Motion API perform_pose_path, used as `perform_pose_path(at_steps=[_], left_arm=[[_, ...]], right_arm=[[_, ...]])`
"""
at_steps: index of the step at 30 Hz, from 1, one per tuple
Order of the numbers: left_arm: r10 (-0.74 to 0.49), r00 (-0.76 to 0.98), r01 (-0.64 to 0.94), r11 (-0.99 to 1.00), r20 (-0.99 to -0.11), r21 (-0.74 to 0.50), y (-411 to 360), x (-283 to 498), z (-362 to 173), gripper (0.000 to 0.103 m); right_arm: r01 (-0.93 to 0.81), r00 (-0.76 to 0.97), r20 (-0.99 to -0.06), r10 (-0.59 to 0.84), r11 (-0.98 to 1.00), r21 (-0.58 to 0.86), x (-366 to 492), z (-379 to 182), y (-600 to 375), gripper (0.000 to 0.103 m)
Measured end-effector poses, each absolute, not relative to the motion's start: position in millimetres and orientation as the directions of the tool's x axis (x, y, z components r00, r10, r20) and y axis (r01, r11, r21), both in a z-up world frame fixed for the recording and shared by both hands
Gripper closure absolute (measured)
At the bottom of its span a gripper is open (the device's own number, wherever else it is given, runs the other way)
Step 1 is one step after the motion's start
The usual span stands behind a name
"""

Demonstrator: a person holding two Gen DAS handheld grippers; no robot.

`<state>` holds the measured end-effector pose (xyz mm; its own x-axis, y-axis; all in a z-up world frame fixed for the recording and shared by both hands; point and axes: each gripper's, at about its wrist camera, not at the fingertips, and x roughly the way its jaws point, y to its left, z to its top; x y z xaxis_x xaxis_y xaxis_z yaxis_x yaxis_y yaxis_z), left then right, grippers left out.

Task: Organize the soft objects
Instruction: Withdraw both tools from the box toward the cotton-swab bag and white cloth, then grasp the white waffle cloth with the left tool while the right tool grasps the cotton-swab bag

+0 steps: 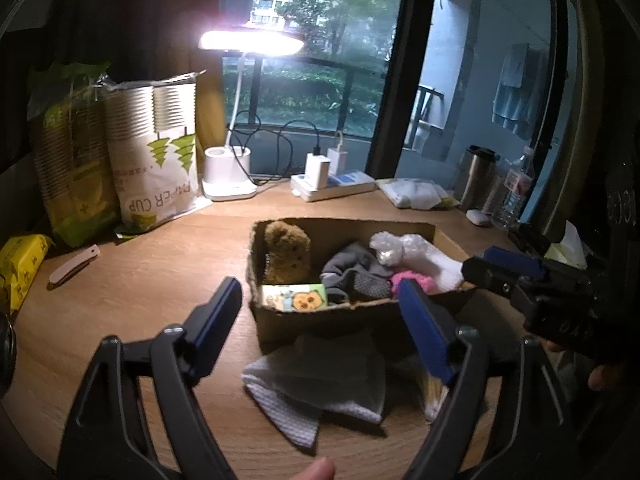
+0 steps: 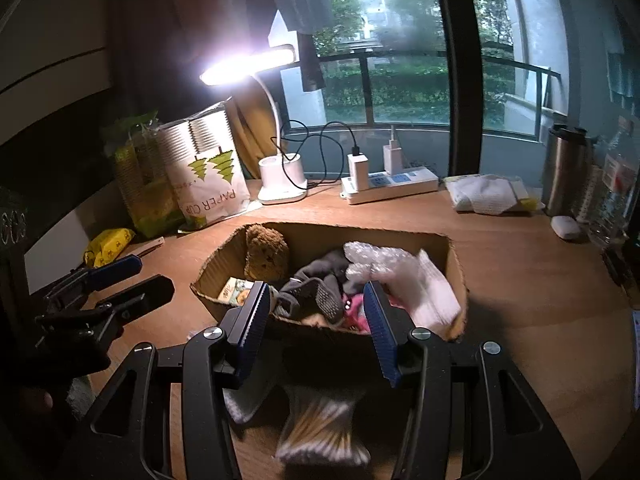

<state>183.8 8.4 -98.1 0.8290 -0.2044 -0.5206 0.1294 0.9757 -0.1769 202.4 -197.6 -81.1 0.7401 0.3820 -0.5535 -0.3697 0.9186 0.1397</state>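
- Cardboard box (image 1: 340, 320) on the worktop (image 1: 160, 272), stuffed with soft bits: brown teddy (image 1: 288, 256), grey sock (image 1: 352, 276), pink item (image 1: 414, 280), white bubble wrap (image 1: 392, 248).
- Left gripper (image 1: 320, 316): fingers wide apart, empty, box just beyond the tips, white cloth (image 1: 316, 392) lying flat between and below them.
- Right gripper (image 2: 316, 316): fingers apart, holding nothing, tips over the box's near wall.
- Blurred pack of cotton swabs (image 2: 320, 428) below the right fingers, sticks running away from them.

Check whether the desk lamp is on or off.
On. The desk lamp head glows bright white in both wrist views and throws light on the wooden desk beneath it.
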Motion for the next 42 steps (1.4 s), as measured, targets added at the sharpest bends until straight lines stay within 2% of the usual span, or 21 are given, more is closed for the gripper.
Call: perform_pose_path(at_steps=[2, 13, 28, 32, 42], left_arm=[[-0.211, 0.828, 0.134, 0.974, -0.520, -0.182, 6, 181, -98, 0.017], [-0.222, 0.812, 0.152, 0.973, -0.539, -0.171, -2, 175, -104, 0.015], [-0.213, 0.735, 0.139, 0.977, -0.644, -0.164, -7, 184, -153, 0.015], [-0.201, 0.718, 0.131, 0.979, -0.667, -0.154, -8, 190, -164, 0.015], [-0.155, 0.681, 0.118, 0.988, -0.716, -0.102, -18, 207, -178, 0.015]], right_arm=[[-0.360, 0.744, -0.555, 0.373, 0.923, 0.137, 198, -82, -202, 0.050], [-0.323, 0.748, -0.575, 0.332, 0.939, 0.121, 187, -94, -213, 0.048], [-0.328, 0.673, -0.661, 0.330, 0.935, 0.133, 188, -146, -205, 0.047], [-0.342, 0.650, -0.676, 0.347, 0.928, 0.147, 191, -157, -202, 0.037], [-0.376, 0.597, -0.713, 0.368, 0.913, 0.157, 199, -174, -196, 0.037]])
